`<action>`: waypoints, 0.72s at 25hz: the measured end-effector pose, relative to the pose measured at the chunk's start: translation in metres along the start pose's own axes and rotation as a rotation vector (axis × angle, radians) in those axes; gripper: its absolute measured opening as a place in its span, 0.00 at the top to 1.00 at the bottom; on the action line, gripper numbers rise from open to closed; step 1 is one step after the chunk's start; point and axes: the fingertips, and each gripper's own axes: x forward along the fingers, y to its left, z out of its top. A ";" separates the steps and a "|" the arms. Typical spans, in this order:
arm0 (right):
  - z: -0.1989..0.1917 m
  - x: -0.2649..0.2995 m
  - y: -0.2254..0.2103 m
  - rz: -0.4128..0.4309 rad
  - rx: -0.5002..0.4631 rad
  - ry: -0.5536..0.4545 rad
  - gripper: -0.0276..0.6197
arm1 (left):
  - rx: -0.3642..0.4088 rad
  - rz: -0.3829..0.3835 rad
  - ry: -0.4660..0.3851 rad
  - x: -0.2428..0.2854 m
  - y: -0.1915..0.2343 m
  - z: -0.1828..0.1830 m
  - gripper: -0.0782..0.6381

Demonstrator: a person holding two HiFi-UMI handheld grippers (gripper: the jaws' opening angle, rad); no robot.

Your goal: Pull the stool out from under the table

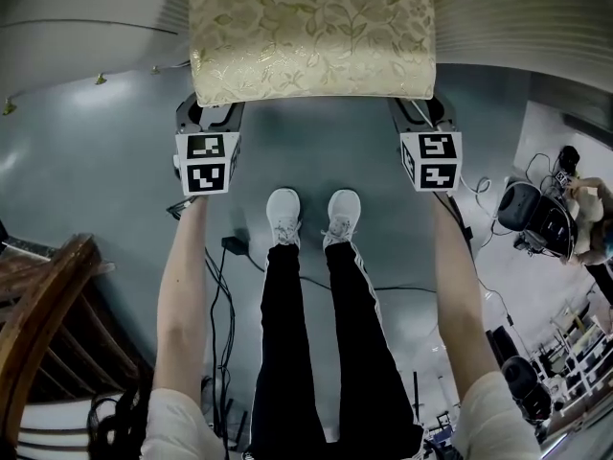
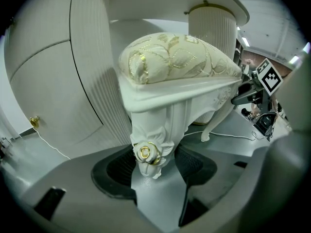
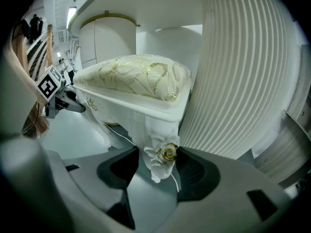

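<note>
The stool (image 1: 311,32) has a plump cream cushion stitched with gold leaf patterns, set on a white carved frame with curved legs. Each near corner leg carries a white rose with a gold centre (image 2: 146,152). The stool stands on the grey floor (image 1: 96,161) straight ahead of the person's white shoes (image 1: 284,217). The left tool (image 1: 213,113) and right tool (image 1: 421,111) are at its two near corners. Only the head view shows the whole seat top from above, the person's arms and black trousers, cables on the floor and a wooden chair (image 1: 38,305) at the lower left. The left gripper view alone shows the left tool (image 2: 153,166) clamped on its rose-carved leg, dark pads (image 2: 119,171) against both sides, and the counter (image 2: 87,72) with its ribbed white pedestal close beside the stool and its top overhead. The right gripper view shows the right tool (image 3: 160,171) clamped on the other rose leg, with a second ribbed pedestal (image 3: 243,72) just beside it.
</note>
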 end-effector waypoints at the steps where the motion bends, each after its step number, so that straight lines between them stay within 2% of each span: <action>1: 0.000 0.000 0.001 -0.001 0.003 -0.001 0.56 | 0.002 -0.001 0.000 -0.001 0.000 0.000 0.51; 18: -0.003 -0.003 0.000 -0.004 -0.006 0.031 0.59 | 0.021 -0.014 0.026 -0.001 0.001 0.000 0.52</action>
